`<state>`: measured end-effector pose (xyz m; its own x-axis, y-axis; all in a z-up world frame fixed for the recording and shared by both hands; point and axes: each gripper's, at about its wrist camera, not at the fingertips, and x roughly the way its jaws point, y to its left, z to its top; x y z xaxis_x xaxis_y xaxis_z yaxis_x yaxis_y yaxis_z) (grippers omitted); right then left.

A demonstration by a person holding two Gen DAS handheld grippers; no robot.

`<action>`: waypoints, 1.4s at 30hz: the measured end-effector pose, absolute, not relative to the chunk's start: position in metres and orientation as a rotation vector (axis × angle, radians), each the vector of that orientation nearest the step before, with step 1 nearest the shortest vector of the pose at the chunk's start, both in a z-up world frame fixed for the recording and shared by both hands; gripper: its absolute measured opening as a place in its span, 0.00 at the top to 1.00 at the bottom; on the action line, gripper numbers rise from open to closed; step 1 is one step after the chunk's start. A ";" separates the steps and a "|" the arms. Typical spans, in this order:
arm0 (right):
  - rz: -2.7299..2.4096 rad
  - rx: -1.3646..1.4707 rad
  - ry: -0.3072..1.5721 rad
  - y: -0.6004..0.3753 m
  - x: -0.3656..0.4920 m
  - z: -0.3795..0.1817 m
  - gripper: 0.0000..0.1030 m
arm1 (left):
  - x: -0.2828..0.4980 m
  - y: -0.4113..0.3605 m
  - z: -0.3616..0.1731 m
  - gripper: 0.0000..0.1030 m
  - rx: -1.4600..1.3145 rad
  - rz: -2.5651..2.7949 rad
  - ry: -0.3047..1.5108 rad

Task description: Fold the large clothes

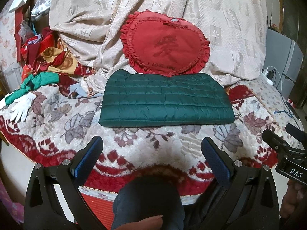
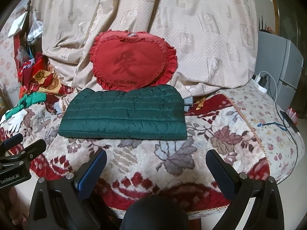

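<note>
A dark green quilted jacket (image 1: 167, 99) lies folded into a flat rectangle on the floral blanket (image 1: 57, 118); it also shows in the right wrist view (image 2: 124, 115). My left gripper (image 1: 152, 149) is open and empty, held back near the bed's front edge, well short of the jacket. My right gripper (image 2: 156, 164) is open and empty too, equally short of the jacket. The right gripper shows at the right edge of the left wrist view (image 1: 287, 147), and the left gripper at the left edge of the right wrist view (image 2: 17, 153).
A red heart-shaped cushion (image 1: 167, 44) leans on beige bedding (image 1: 230, 28) just behind the jacket. White gloves (image 1: 22, 105) and green and red clothes (image 1: 38, 72) lie at the left. A power strip with cables (image 2: 262, 82) sits at the right. A knee (image 1: 147, 197) is below.
</note>
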<state>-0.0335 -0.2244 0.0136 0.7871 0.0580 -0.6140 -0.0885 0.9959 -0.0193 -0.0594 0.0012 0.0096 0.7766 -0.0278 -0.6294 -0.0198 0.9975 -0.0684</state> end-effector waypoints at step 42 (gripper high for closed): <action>0.148 -0.027 0.625 -0.213 -0.040 0.023 0.01 | -0.061 0.008 0.006 0.00 -0.061 0.026 0.688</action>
